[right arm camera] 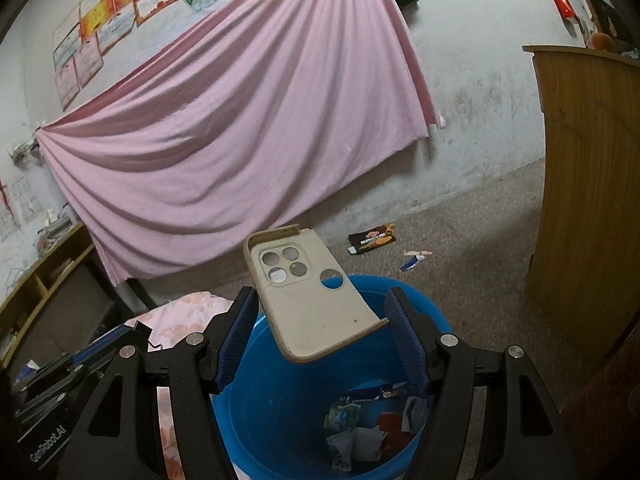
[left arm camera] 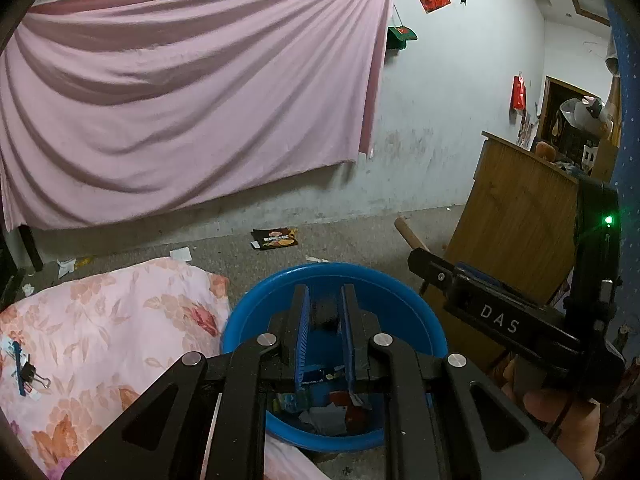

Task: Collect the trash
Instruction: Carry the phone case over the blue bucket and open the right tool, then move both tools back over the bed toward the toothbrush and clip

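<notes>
A blue basin (left arm camera: 408,312) (right arm camera: 276,412) holds several wrappers and paper scraps (right arm camera: 372,424). My left gripper (left arm camera: 324,308) hangs over it, shut on a small dark piece of trash (left arm camera: 325,317). My right gripper (right arm camera: 324,320) is open above the basin. A beige phone case (right arm camera: 304,300) lies tilted between its fingers and over the basin rim; whether it touches a finger I cannot tell. The right gripper also shows in the left wrist view (left arm camera: 508,312).
A floral quilt (left arm camera: 100,340) with a binder clip (left arm camera: 34,376) lies left of the basin. A dark snack packet (left arm camera: 276,238) (right arm camera: 372,238) and paper scraps (right arm camera: 414,260) lie on the floor. A wooden cabinet (right arm camera: 588,200) stands at the right.
</notes>
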